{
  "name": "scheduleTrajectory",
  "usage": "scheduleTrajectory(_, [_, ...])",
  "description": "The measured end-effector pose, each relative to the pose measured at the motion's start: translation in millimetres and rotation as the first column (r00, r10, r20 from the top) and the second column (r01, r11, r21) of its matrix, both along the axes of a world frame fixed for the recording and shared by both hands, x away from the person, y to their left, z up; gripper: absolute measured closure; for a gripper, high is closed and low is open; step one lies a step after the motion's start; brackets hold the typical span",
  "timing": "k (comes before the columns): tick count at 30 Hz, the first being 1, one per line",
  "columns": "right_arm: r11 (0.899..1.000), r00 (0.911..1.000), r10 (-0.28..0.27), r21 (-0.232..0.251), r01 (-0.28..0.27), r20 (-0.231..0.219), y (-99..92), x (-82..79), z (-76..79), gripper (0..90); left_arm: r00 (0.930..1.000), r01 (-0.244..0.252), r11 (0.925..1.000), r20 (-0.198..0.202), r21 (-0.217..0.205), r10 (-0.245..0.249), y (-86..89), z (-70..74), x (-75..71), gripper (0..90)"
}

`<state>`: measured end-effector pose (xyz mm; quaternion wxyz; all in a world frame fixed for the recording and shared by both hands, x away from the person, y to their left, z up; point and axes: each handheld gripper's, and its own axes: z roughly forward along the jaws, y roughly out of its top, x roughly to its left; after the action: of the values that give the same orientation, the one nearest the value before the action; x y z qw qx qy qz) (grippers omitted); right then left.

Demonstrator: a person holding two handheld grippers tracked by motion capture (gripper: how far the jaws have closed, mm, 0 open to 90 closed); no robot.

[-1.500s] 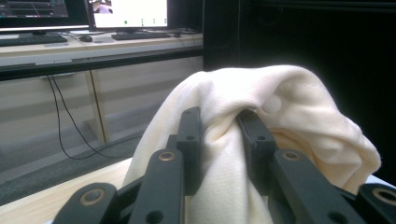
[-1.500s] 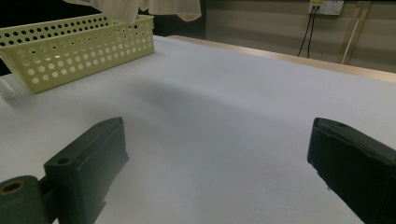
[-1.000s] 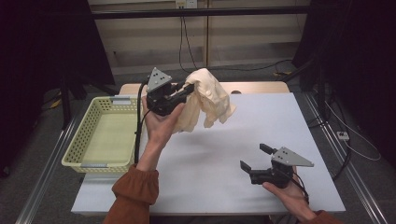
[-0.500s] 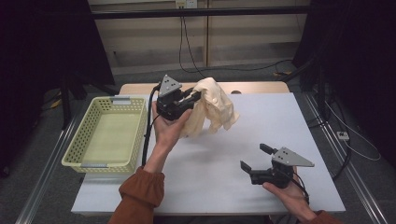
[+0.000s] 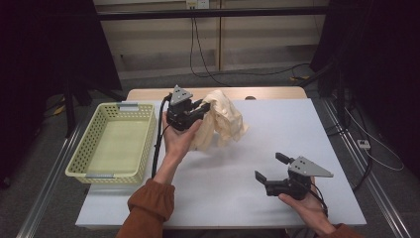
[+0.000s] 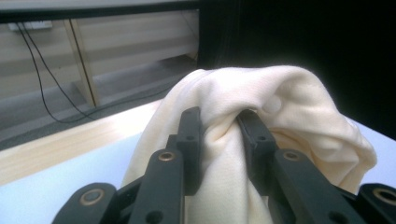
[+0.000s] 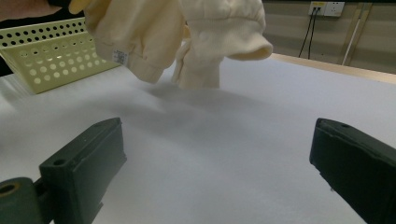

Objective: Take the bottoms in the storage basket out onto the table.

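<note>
A cream cloth garment (image 5: pixel 223 121) hangs bunched from my left gripper (image 5: pixel 202 106), which is shut on a fold of it above the middle of the white table (image 5: pixel 277 129). In the left gripper view the cream garment (image 6: pixel 289 107) is pinched between both black jaws, with the left gripper (image 6: pixel 219 126) squeezing the fold. Its lower ends touch the table in the right gripper view, where the garment (image 7: pixel 201 32) hangs at the top. My right gripper (image 5: pixel 270 166) rests low at the front right of the table, open and holding nothing; the right gripper (image 7: pixel 217 154) has bare table between its jaws.
A pale yellow perforated basket (image 5: pixel 99 171) stands at the table's left side, nothing visible inside it; the basket (image 7: pixel 42 60) is at the upper left of the right gripper view. A wooden strip (image 5: pixel 267 92) runs along the table's far edge. Cables lie on the floor behind.
My left hand has carried the garment to the right and down, so that its lower ends now reach the table. The right gripper has stayed in place.
</note>
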<state>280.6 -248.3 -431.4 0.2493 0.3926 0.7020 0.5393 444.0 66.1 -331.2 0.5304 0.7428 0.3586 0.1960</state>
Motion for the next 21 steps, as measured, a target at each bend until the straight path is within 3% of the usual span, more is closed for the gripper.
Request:
scheduleTrajectory(9, [1.000,1.0000,0.000,0.000,0.000,-0.001,0.0,-0.1,0.0,3.4,0.9994,-0.021,0.9995,-0.026,0.023,0.021,4.7,-15.1,5.7,73.0])
scheduleTrajectory(14, [1.000,1.0000,0.000,-0.001,0.000,-0.001,0.0,0.0,-0.1,3.4,0.9987,-0.027,0.9996,-0.043,0.010,0.027,7.6,-23.4,9.1,72.6])
scheduleTrajectory(21, [1.000,1.0000,0.000,-0.002,0.000,-0.001,0.2,-0.2,-0.1,3.4,0.9996,-0.008,0.9986,-0.026,0.052,0.010,2.8,-29.1,8.3,72.3])
